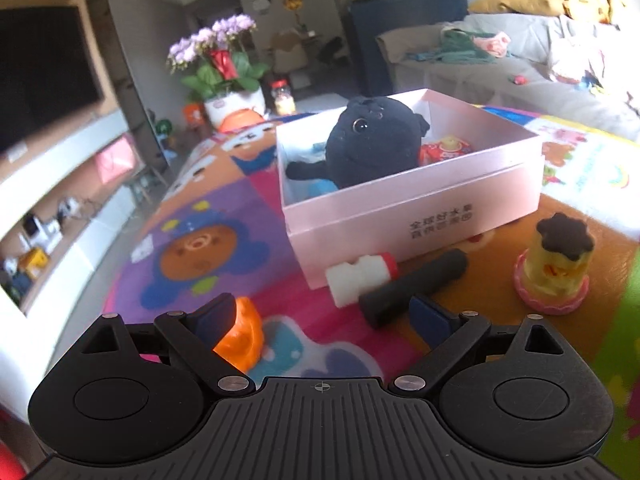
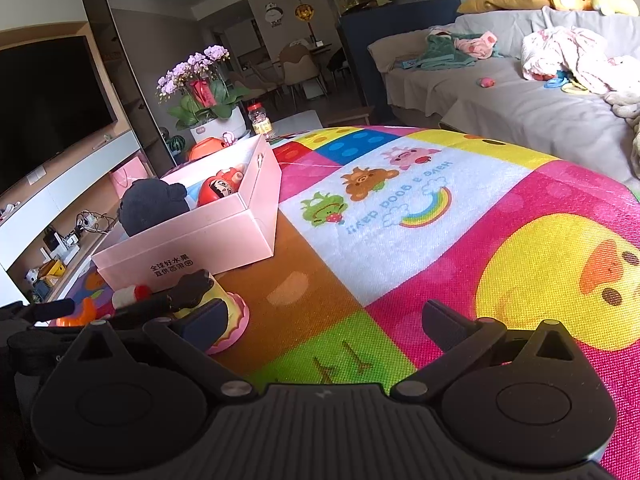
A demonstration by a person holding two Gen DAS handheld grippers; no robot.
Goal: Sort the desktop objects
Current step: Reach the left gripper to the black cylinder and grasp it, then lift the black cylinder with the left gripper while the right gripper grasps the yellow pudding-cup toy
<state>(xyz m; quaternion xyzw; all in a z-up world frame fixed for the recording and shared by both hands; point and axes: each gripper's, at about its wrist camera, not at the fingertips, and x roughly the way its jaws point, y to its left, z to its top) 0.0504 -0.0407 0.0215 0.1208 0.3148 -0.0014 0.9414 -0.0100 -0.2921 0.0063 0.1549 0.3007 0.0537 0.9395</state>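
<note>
A pink box [image 1: 420, 204] sits on the colourful mat and holds a black plush toy [image 1: 368, 144] and a red toy [image 1: 444, 148]. In front of it lie a white and red piece [image 1: 360, 276], a black cylinder [image 1: 412, 288], an orange toy [image 1: 240, 336] and a yellow cup toy with a dark paw top [image 1: 556, 264]. My left gripper [image 1: 324, 316] is open and empty above the mat, the orange toy beside its left finger. My right gripper [image 2: 324, 320] is open and empty, the yellow cup toy [image 2: 216, 304] behind its left finger. The box [image 2: 200, 240] stands further left.
A potted orchid [image 1: 220, 64] and a jar [image 1: 283, 96] stand beyond the mat. A TV [image 2: 44, 104] and shelf are on the left, a grey sofa [image 2: 520, 96] with clothes on the right. The mat [image 2: 440, 216] stretches right of the box.
</note>
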